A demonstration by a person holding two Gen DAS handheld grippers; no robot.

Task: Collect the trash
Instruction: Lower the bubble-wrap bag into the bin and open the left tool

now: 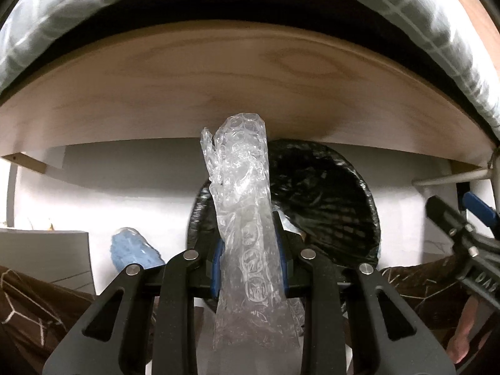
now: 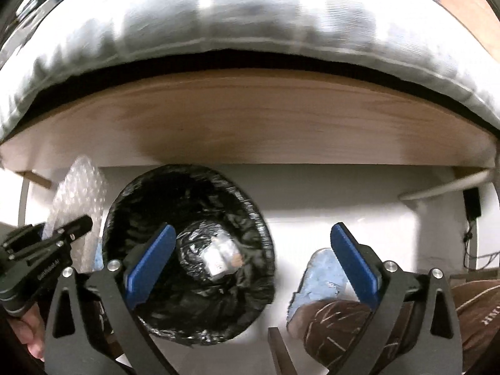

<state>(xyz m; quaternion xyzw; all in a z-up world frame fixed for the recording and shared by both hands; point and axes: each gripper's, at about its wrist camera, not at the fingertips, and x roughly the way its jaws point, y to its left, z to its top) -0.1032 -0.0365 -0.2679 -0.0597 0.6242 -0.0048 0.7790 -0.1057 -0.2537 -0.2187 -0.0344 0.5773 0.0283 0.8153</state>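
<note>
A long twisted strip of clear bubble wrap (image 1: 240, 172) stands up between the blue pads of my left gripper (image 1: 250, 250), which is shut on it. Just behind it, to the right, is a round bin lined with a black bag (image 1: 343, 206). In the right wrist view my right gripper (image 2: 253, 227) hangs open above the floor at the right rim of the bin (image 2: 150, 193), nothing between its pads. A crumpled silvery piece of trash (image 2: 218, 259) lies at the bin's bottom. The left gripper (image 2: 75, 225) with the bubble wrap (image 2: 78, 193) is left of the bin.
A wooden bed frame (image 1: 250, 87) with a grey-white mattress (image 2: 250, 22) overhangs the bin at the back. A blue slipper (image 2: 322, 278) and a brown trouser leg (image 2: 337, 328) are right of the bin. Another blue slipper (image 1: 134, 250) is left of it. The floor is white.
</note>
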